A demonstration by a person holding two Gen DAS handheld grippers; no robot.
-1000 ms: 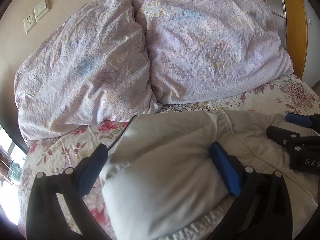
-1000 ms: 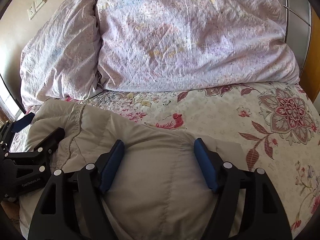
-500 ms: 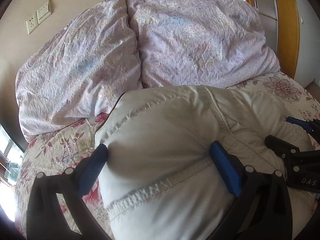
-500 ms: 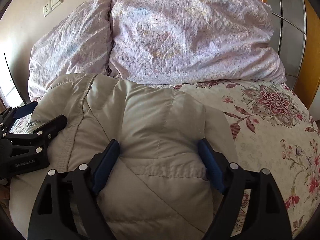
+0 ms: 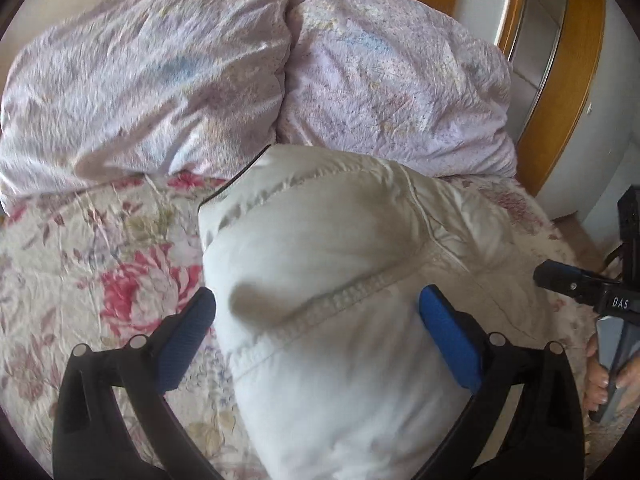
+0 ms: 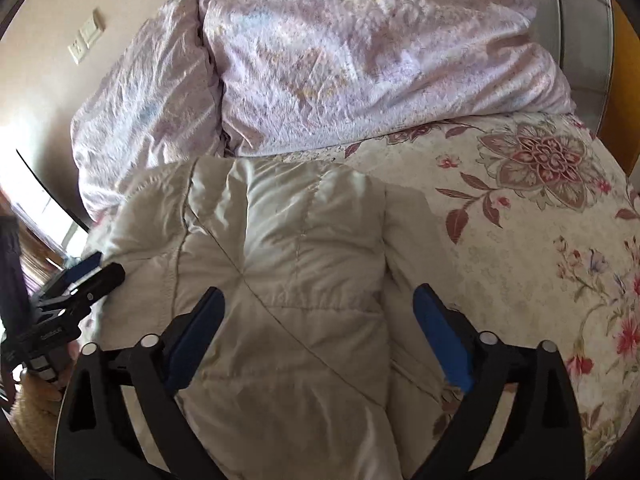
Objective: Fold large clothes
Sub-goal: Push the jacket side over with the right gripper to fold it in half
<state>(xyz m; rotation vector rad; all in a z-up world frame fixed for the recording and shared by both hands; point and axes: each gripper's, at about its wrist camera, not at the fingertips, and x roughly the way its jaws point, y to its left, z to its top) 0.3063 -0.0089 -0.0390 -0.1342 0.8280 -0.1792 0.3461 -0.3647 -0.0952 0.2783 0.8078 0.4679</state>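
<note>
A puffy cream quilted jacket [image 5: 340, 280] lies on the floral bedspread, its far edge near the pillows. It also shows in the right wrist view [image 6: 280, 272]. My left gripper [image 5: 318, 328] is open, its blue pads straddling the jacket's left part. My right gripper [image 6: 320, 332] is open, its pads straddling the jacket's right part. The right gripper shows at the right edge of the left wrist view [image 5: 588, 292], and the left gripper at the left edge of the right wrist view [image 6: 76, 284]. I cannot tell whether the pads touch the fabric.
Two large lilac pillows [image 5: 200, 72] stand against the wall at the head of the bed [image 6: 540, 248]. A wooden wardrobe frame [image 5: 576, 92] stands to the right. A wall socket [image 6: 86, 42] is at the upper left.
Both grippers have swung and tilted with the views; the jacket now sits lower and flatter on the bed, further from the camera. Both grippers stay wide open.
</note>
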